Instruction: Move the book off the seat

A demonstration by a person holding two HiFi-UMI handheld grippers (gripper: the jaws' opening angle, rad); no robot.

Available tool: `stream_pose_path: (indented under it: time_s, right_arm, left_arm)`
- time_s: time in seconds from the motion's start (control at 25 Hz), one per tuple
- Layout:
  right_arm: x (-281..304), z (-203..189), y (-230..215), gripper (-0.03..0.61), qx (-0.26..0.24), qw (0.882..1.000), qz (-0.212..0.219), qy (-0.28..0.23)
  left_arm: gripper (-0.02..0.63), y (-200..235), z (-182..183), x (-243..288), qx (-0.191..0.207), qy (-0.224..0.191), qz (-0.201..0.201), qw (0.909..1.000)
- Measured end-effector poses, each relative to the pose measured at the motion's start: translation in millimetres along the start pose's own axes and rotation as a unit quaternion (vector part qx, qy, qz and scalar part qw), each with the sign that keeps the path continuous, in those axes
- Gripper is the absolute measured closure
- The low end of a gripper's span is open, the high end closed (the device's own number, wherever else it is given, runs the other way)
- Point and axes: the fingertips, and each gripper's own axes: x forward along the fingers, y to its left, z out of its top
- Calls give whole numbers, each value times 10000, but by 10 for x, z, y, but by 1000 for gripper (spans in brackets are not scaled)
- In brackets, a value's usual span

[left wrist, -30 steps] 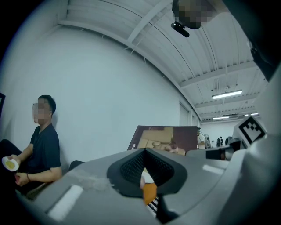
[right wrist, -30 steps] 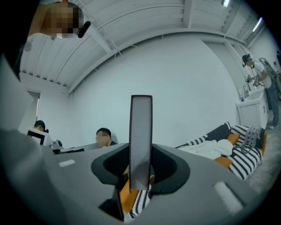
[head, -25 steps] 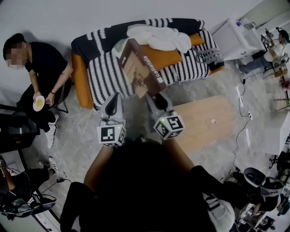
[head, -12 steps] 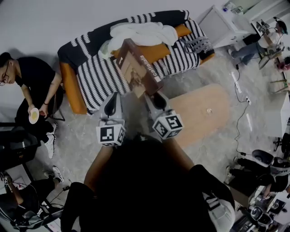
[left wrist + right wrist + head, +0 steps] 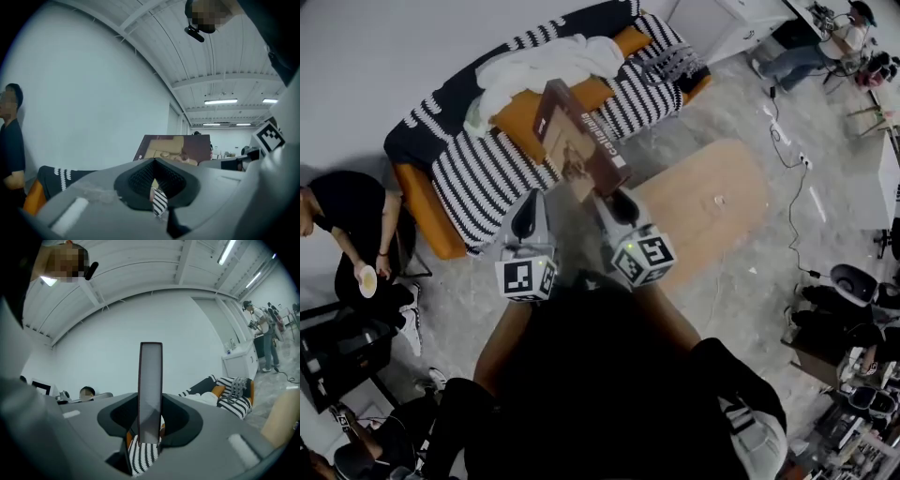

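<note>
Right gripper view: the right gripper [image 5: 151, 405] is clenched on the edge of a large brown hardcover book [image 5: 151, 376], which stands upright between its jaws. In the head view the book is held in the air over the front of the orange sofa with a black-and-white striped cover [image 5: 478, 173]. The left gripper [image 5: 530, 202], also in front of the sofa, has its jaws together on nothing.

I count two grippers: my left gripper [image 5: 530, 203] and my right gripper [image 5: 612, 201]. There is one book [image 5: 581, 141], one sofa [image 5: 478, 178], one white blanket [image 5: 539, 66] and one low wooden counter [image 5: 703, 211]. I count two other people, one seated person [image 5: 347, 216] and one standing person [image 5: 836, 39], and I see one plate [image 5: 367, 280] and one white cabinet [image 5: 712, 19].
</note>
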Motion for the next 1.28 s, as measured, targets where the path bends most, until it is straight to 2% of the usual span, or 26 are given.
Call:
stream_pose_path:
  time_s: [0.08,0.16,0.28,0.36,0.52,0.8,0.96,1.28]
  right_arm:
    - [-27,-39,68,422,108,9999,-10,55]
    - [-151,-84,-82,422,179,9997,-150,39]
    - [-477,-66,-774,422,150,9977,-636,-194]
    - [-682,-37,-1184,422,198,9965,-765,-266]
    - [-1092,106,-1606,422,363,9930,-1070,-341]
    - [-1176,28,-1868,422,415,9787,-1895,-665]
    - [-1188,-19,-1950,422,326,9668,-2405,-803]
    - [-1279,139,-2069,422,310,9295,-3491,-1149]
  left_arm:
    - [607,7,3,-66,38,114,-12,9999]
    - [607,-165,-115,15,52,226,-185,9996]
    - [607,-750,-460,478,32,323,-704,9970]
    - [607,-1113,-617,692,44,353,-801,9962]
    - [607,-1708,-599,853,161,430,-1194,9918]
    - [607,-1844,-790,1230,116,524,-1968,9790]
    - [607,-1946,-884,1444,21,542,-2535,9658]
    - [607,-2244,-822,1822,-35,673,-3655,9283]
